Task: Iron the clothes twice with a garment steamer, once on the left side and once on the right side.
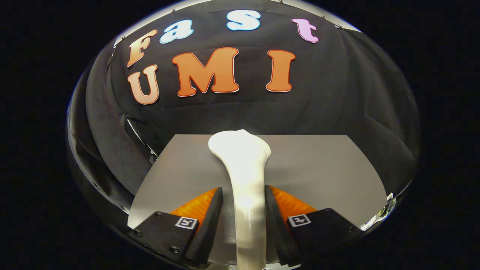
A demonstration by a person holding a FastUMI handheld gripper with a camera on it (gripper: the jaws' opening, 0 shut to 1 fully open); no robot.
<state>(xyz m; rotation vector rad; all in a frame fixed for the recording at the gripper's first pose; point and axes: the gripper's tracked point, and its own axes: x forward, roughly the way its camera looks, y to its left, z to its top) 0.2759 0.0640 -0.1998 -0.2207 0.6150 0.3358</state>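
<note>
A white garment steamer (245, 176) runs up between my fingers, its narrow handle at the fingertips and its wider head flaring out beyond them. My gripper (243, 198) is shut on the handle: the left orange-and-black finger (204, 210) and the right one (285, 206) both press against its sides. The steamer head hangs over a flat grey surface (318, 168). No garment is visible in this view.
The grey surface spreads ahead and to both sides of the fingers, ending in a straight far edge against the black cloth wall (337, 105). A thin metal frame bar (140, 140) runs along the left side of the surface.
</note>
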